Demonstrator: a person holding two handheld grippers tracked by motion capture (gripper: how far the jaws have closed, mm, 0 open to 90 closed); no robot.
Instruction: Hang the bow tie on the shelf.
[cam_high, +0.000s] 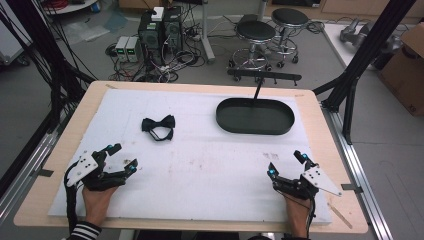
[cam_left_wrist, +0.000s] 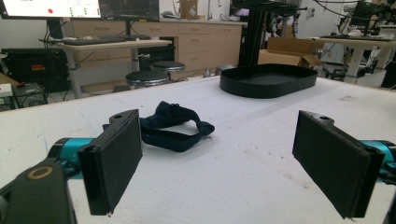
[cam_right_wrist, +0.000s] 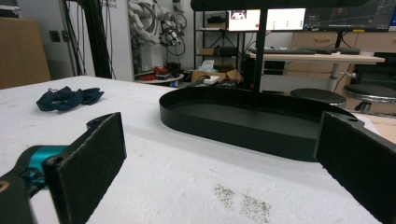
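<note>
1. Two tools rest low over the near part of the tabletop (cam_high: 320, 115), one toward each near corner, each held by a hand that comes in from the near edge.
2. Left tool (cam_high: 121, 157): its two black jaws stand wide apart with nothing between them, and they point toward the far edge.
3. Right tool (cam_high: 286, 163): its jaws are likewise spread wide and hold nothing.
4. A dark bow tie (cam_high: 158, 127) lies flat on the white cover, left of the middle of the tabletop, beyond the left tool and well apart from it. In the left gripper view the bow tie (cam_left_wrist: 175, 127) sits just past the left-hand jaw, its strap looped on the cover.
5. A black oval tray (cam_high: 255, 116) stands toward the far right of the tabletop, clear of the bow tie; in the right gripper view the tray (cam_right_wrist: 224, 126) lies straight ahead between the jaws.
</note>
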